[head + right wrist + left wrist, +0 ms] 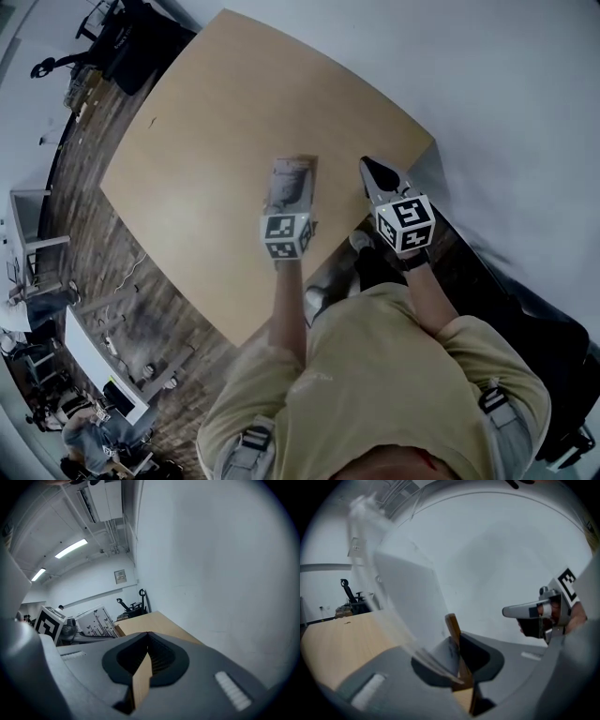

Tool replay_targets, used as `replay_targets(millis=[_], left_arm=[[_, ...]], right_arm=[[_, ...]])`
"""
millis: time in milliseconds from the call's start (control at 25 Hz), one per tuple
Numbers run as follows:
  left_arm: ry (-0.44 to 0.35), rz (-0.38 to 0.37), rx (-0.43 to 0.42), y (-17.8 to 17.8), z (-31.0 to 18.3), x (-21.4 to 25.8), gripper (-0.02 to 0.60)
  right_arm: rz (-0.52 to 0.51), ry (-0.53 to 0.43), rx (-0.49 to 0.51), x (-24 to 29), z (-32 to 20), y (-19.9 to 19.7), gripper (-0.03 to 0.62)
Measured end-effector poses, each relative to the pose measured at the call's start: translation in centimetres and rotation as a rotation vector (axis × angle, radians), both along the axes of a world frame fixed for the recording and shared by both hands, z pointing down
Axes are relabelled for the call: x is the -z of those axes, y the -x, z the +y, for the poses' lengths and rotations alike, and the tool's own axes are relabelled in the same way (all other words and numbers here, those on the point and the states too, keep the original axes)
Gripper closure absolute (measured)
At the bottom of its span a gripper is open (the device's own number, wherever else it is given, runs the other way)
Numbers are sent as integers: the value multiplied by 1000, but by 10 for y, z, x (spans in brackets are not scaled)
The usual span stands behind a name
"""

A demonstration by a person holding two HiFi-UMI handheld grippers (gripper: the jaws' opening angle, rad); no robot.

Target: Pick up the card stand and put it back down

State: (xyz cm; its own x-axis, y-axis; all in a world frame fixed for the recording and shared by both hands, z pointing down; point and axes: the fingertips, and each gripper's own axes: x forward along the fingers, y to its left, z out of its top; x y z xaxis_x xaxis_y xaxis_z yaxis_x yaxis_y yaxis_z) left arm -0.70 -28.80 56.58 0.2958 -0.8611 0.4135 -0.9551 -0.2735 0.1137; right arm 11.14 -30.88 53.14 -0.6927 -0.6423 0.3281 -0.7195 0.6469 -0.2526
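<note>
Left tool clamped tight on card stand, over worktop. Right tool at its 3 o'clock, jaws together, empty.

card stand is in the left gripper over the table by its near edge, right gripper just to its right

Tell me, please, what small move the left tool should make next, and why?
Probably ease it straight down: the left tool is shut on the card stand, which appears to hang tilted above the table, so setting it back down flat seems the step left.
</note>
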Motion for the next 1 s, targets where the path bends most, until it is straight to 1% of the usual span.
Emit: replay_targets(millis=[120, 280, 440, 560, 640, 840, 1000], left_arm=[[14, -2, -23, -7, -19, -15, 531], [41, -15, -80, -21, -42, -38, 531], [76, -49, -137, -33, -64, -65, 531], [107, -107, -199, -41, -72, -90, 531], [112, -135, -250, -50, -76, -105, 531], [125, -156, -355, -67, -82, -130, 531], [128, -181, -436, -80, -84, -151, 531]], right_arm=[[6, 24, -12, -14, -13, -9, 589], [11, 57, -25, -33, -22, -24, 589], [18, 91, -47, -54, -27, -38, 589], [24, 117, -63, -67, -26, -49, 589], [28, 128, -76, -74, -26, -57, 589], [34, 144, -104, -84, -28, -72, 589], [42, 166, -114, -96, -25, -78, 591]])
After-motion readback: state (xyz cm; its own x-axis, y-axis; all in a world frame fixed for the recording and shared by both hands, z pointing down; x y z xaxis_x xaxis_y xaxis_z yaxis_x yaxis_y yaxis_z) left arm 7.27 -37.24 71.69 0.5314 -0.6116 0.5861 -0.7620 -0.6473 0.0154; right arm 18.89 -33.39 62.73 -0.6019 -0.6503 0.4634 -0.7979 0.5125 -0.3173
